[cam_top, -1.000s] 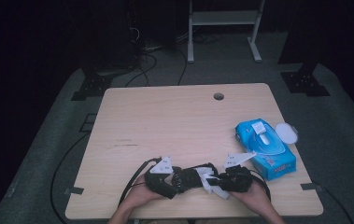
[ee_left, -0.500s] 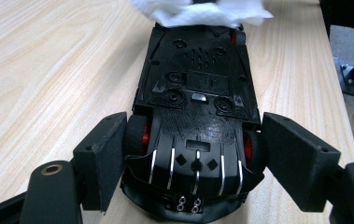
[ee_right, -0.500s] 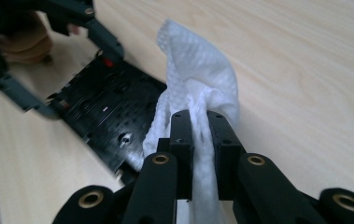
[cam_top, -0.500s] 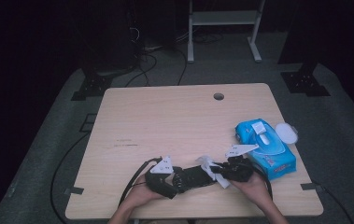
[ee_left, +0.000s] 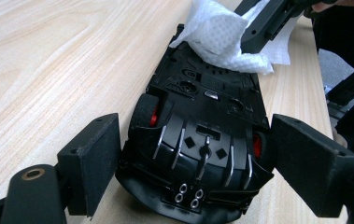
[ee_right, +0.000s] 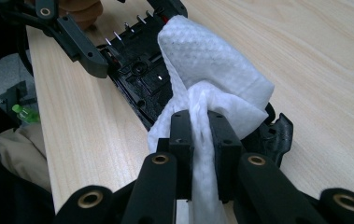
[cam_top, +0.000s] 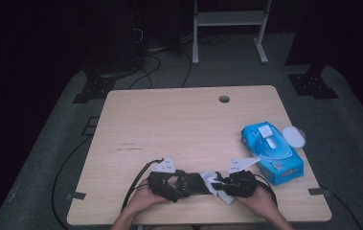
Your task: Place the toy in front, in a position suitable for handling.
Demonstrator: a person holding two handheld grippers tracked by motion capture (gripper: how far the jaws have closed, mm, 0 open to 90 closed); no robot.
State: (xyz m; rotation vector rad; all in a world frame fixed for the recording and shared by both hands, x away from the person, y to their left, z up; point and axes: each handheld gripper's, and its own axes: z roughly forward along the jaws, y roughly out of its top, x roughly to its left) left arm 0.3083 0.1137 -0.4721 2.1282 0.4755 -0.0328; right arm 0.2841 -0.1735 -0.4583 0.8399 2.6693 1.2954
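A black toy car [ee_left: 198, 140] lies upside down on the table [cam_top: 184, 124] near the front edge, also seen as the car [cam_top: 196, 183] from above. My left gripper [ee_left: 195, 126] straddles its rear end. Its jaws have just been opening, and the pads stand beside the car's flanks without pressing, so it is open. My right gripper [ee_right: 200, 119] is shut on a bunched white wipe [ee_right: 207, 56]. The wipe [ee_left: 221, 32] rests on the car's underside at the far end from the left gripper [cam_top: 181, 184]. The right gripper [cam_top: 220, 184] faces it across the car.
A blue pack of wipes [cam_top: 272, 153] with its white lid [cam_top: 294, 136] flipped open sits at the table's right edge, close to my right hand. A cable hole [cam_top: 224, 99] is at the back. Cables trail off the front-left edge.
The right gripper has shifted the wipe a little back and forth over the car's underside. The left hand and the car have stayed where they were.
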